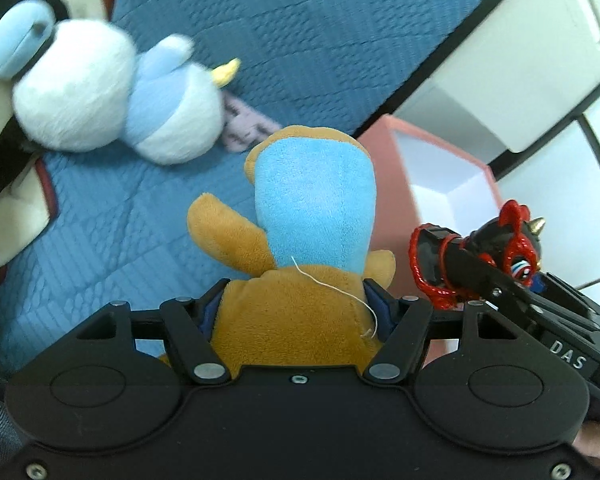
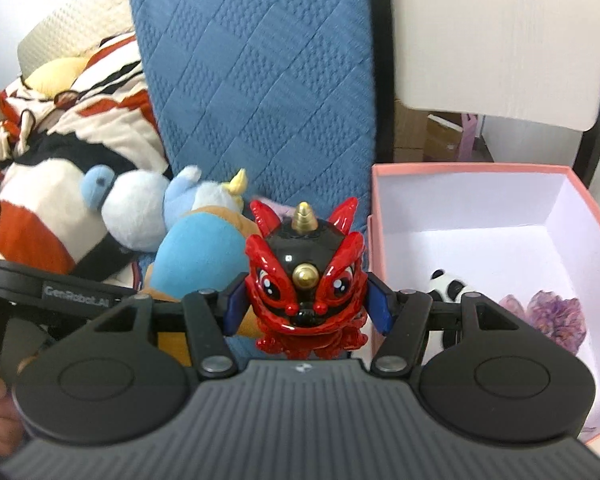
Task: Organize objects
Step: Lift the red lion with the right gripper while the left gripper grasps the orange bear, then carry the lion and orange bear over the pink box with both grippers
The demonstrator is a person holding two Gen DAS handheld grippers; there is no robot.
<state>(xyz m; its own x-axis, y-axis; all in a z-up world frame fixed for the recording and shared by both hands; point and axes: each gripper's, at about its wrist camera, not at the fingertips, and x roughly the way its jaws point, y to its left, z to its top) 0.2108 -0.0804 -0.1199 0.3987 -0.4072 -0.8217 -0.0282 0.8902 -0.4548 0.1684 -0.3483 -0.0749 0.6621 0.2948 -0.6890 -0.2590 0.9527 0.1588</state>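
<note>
Left gripper [image 1: 296, 312]: fingers pinching the brown-and-blue plush toy [image 1: 304, 240] by its lower body, one blue pad on each flank. The toy's blue panel faces the left wrist camera; a loose white thread trails across the brown fabric. The toy hangs clear of the blue quilted bedcover [image 1: 300, 40].

Right gripper [image 2: 308, 304]: fingers pinching the red-and-black lion figurine [image 2: 306, 276], pads pressed to both sides of its head. Glossy finish, gold horn on top, gold stud on the brow, face turned toward the right wrist camera. From the left wrist view, the figurine [image 1: 484, 252] sits at 3 o'clock of the plush toy, just beside it, and the two do not touch.

Pink box [image 2: 580, 208], white inside, open-topped, at 3 o'clock of the figurine in the right wrist view. It stands beside the edge of the bedcover. Inside, near the bottom: a small panda figure [image 2: 448, 286] and a purple crumpled item [image 2: 556, 316], partly hidden by the gripper.

White-and-pale-blue duck plush [image 1: 112, 92] lies on the bedcover at 10 o'clock of the held plush toy, blurred. A red, black and cream patterned cloth [image 2: 68, 152] is heaped beyond it. A white cabinet [image 1: 520, 60] stands behind the box.
</note>
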